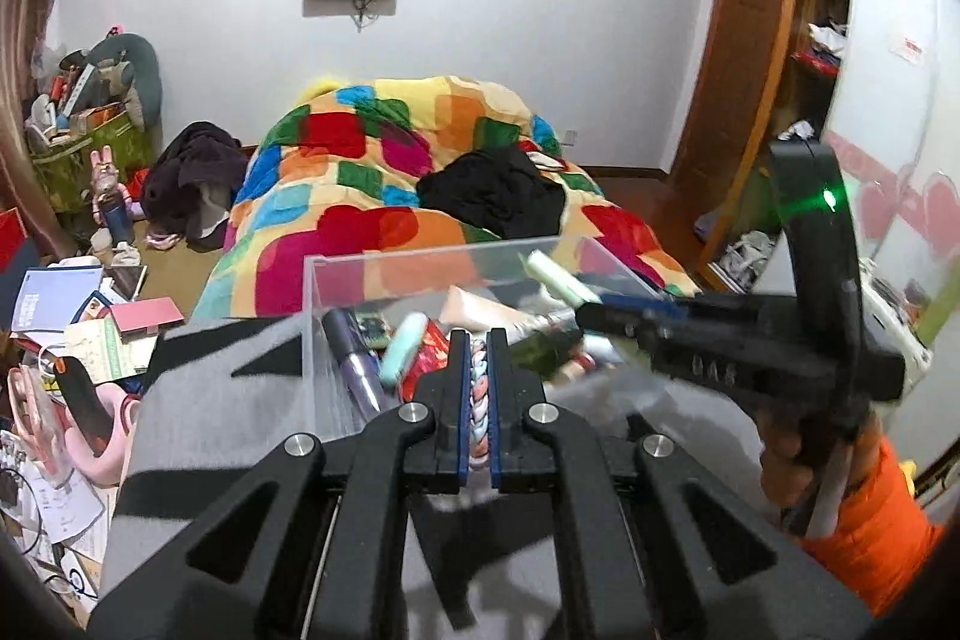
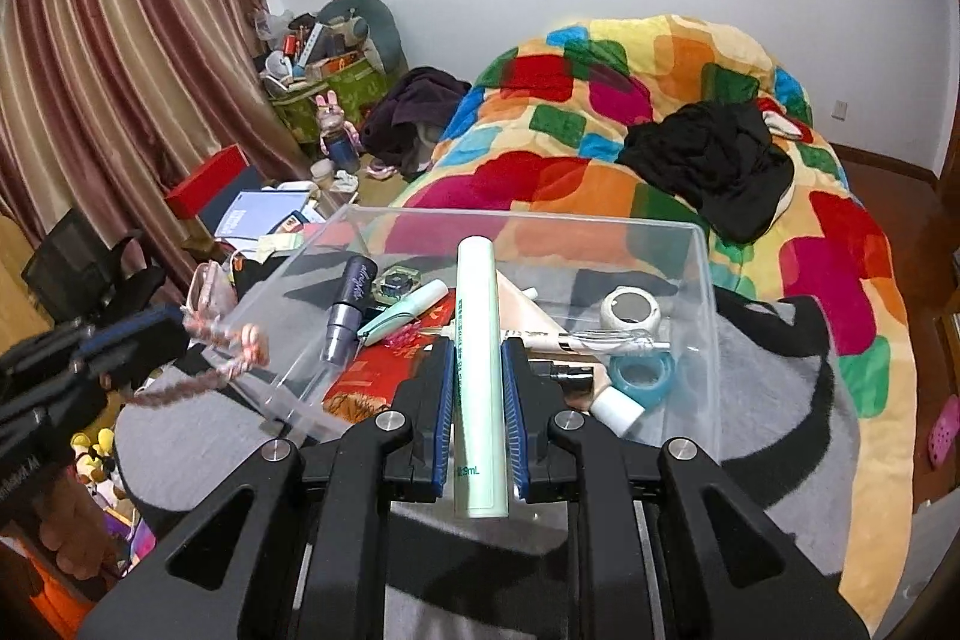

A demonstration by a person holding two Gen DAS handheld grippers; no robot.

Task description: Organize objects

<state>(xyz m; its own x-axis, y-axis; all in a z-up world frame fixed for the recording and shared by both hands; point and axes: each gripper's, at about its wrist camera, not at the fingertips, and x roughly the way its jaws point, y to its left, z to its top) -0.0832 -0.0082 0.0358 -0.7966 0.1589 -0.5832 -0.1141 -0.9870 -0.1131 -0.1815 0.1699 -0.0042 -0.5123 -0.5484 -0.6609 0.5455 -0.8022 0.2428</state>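
A clear plastic box point(image 1: 420, 253) point(image 2: 540, 215) stands on a grey and black blanket point(image 2: 774, 382). Inside lie a purple bottle point(image 2: 351, 307), a teal pen point(image 2: 402, 313), a white round case point(image 2: 630, 310), a blue tape roll point(image 2: 642, 373) and a red packet point(image 2: 372, 376). My left gripper point(image 1: 478, 340) point(image 2: 174, 328) is shut on a pink and white braided cord point(image 1: 478, 388) point(image 2: 234, 340), raised at the box's left wall. My right gripper point(image 2: 477, 346) point(image 1: 591, 310) is shut on a pale green tube point(image 2: 477, 340) point(image 1: 558, 274), held above the box's near edge.
A bed with a colourful patchwork quilt point(image 2: 600, 100) and a black garment point(image 2: 714, 160) lies beyond the box. Books and papers point(image 1: 78, 316) pile up at the left, with a curtain point(image 2: 120, 70) behind. A wooden wardrobe point(image 1: 756, 70) stands at the right.
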